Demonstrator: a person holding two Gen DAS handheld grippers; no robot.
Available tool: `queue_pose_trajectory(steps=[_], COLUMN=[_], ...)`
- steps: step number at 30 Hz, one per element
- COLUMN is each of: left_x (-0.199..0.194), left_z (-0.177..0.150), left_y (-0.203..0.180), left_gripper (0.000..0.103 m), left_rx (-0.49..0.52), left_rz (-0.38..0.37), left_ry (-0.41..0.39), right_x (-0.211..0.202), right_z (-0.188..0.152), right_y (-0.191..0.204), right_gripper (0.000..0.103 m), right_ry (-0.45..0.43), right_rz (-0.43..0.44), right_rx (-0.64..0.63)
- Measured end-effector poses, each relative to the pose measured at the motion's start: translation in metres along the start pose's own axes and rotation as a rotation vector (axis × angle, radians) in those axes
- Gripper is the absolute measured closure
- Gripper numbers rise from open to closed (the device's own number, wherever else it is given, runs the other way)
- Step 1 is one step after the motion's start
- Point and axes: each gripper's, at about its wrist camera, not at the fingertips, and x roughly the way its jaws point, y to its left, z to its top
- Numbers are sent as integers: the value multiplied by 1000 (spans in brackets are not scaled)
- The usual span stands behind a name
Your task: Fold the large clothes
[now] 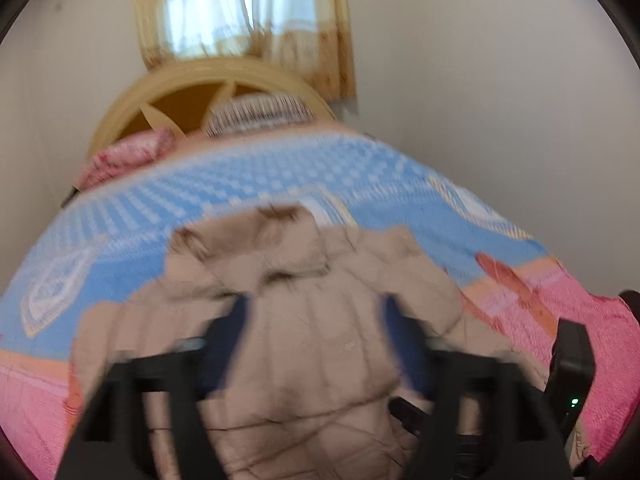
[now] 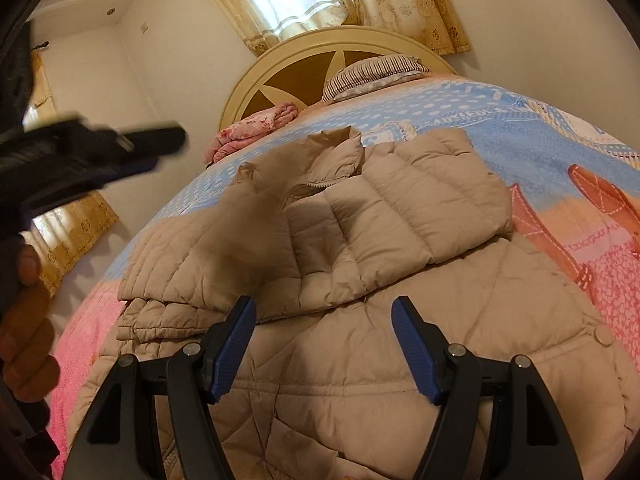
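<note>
- Bed with blue, orange and pink patterned blanket (image 2: 560, 152), cream arched wooden headboard (image 2: 304, 46) at far end
- Beige quilted puffer jacket (image 2: 360, 300) lying on the blanket, both sleeves folded across its front
- Right gripper (image 2: 324, 344): jaws spread above the jacket, nothing pinched
- Left gripper (image 1: 316, 344): blurred, jaws spread above the jacket, empty

A bed under a blue, pink and orange patterned bedspread (image 2: 520, 128) fills the room, backed by a cream arched wooden headboard (image 2: 280, 68). Above it, daylight glows through golden floral curtains (image 2: 332, 4). A striped pillow (image 2: 372, 72) and crumpled pink blanket (image 2: 252, 128) lie against plain white walls (image 2: 168, 48).
</note>
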Motion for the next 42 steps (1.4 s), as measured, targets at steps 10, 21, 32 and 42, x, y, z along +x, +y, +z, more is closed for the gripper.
queue_pose_trajectory(steps=[10,21,32,42], left_x=[32,54,46,116], left_z=[-49,-107,-65,-105], left_y=[82,153,181,179], left_gripper=[5,5,5,2], left_rx=[57,-216,-262,-248], left_rz=[385,325,298,326], left_ry=[49,192,91,257], right_x=[-6,40,29,5], right_z=[3,50,39,63], right_y=[0,41,15,14], right_gripper=[32,46,98,48], right_ry=[-17,202,194,109], right_rz=[-7,-5,-129,-208], right_rx=[5,-47,-141,-96])
